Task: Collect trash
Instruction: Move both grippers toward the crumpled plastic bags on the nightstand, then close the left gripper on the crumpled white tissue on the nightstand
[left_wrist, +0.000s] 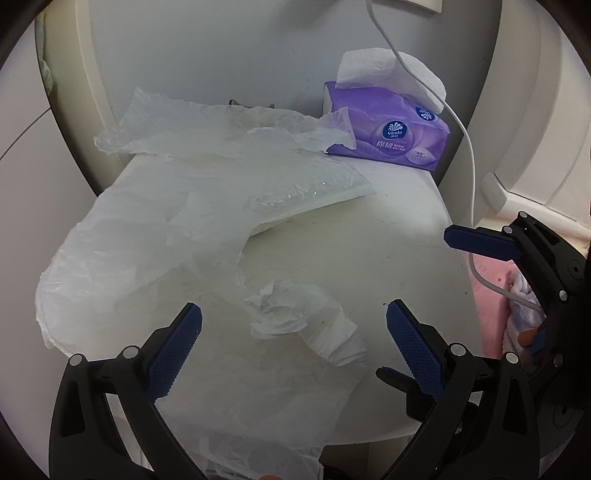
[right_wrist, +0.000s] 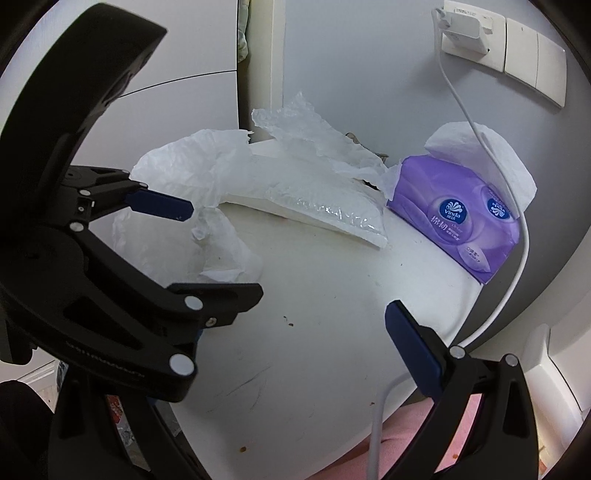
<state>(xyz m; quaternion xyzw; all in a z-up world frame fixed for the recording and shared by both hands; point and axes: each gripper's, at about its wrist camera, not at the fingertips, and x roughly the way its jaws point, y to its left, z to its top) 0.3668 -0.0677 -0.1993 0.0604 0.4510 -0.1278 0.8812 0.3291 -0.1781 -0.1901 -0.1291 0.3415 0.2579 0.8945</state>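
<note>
Biggest thing: the white, scuffed tabletop (left_wrist: 369, 251), set against a grey wall, w/ crumbs and stains on its bare part.

Next, a large thin white plastic bag (left_wrist: 122, 258) spread flat over the table's left half and hanging off the near edge; prob. laid open as the collection bag, though that's a guess. On it, toward the back, lies a flat clear bubble-wrap pouch (left_wrist: 295, 184) and behind that a crinkled translucent plastic sheet (left_wrist: 221, 125), its far end touching the tissue pack. Both look like trash not yet gathered.

Back right: a purple soft pack of Vinda tissues (left_wrist: 391, 136), one white tissue pulled up from the top, prob. kept, not trash. A white charger cable (left_wrist: 469, 155) drops from a wall plug across the pack and off the right edge.

Smaller: a crumpled white tissue wad (left_wrist: 280, 306) w/ a bit of clear film, sitting on the bag near the front edge. This is the nearest trash item.

Left gripper (left_wrist: 293, 350): blue pads spread wide, empty, one either side of the wad and just short of it; lined up for a pinch, I'd say. Right gripper (right_wrist: 291, 325): near pad hidden behind the left tool in its own view, but the visible finger sits wide and nothing's held; it hangs over bare table by the right edge, apart from any trash.
</note>
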